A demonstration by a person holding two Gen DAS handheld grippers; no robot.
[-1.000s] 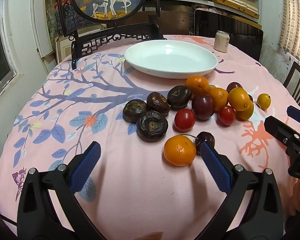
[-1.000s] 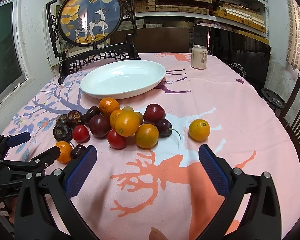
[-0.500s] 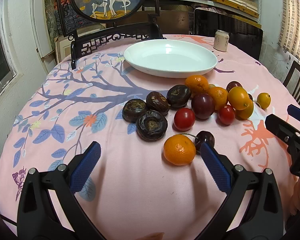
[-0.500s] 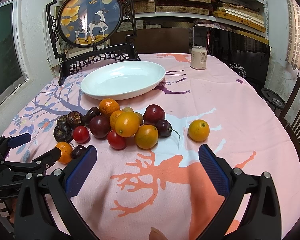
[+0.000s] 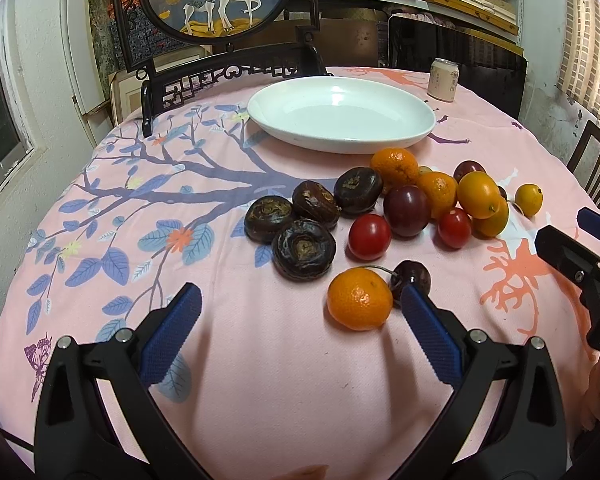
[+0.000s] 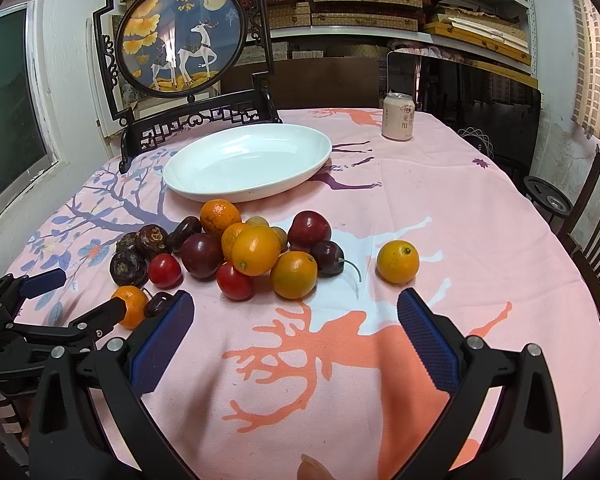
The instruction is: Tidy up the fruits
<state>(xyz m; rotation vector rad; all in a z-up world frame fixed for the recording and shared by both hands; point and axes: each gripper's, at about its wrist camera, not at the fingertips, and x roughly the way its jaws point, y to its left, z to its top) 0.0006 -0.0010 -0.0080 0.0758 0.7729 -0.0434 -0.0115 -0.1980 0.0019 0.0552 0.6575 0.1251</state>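
At the near edge of the table, left gripper and right gripper both hover with jaws spread wide, holding nothing. Fruit pile sits mid-table, white plate empty just behind it toward the far edge. Bare cloth runs right of the lone kumquat; can stands at the far edge.
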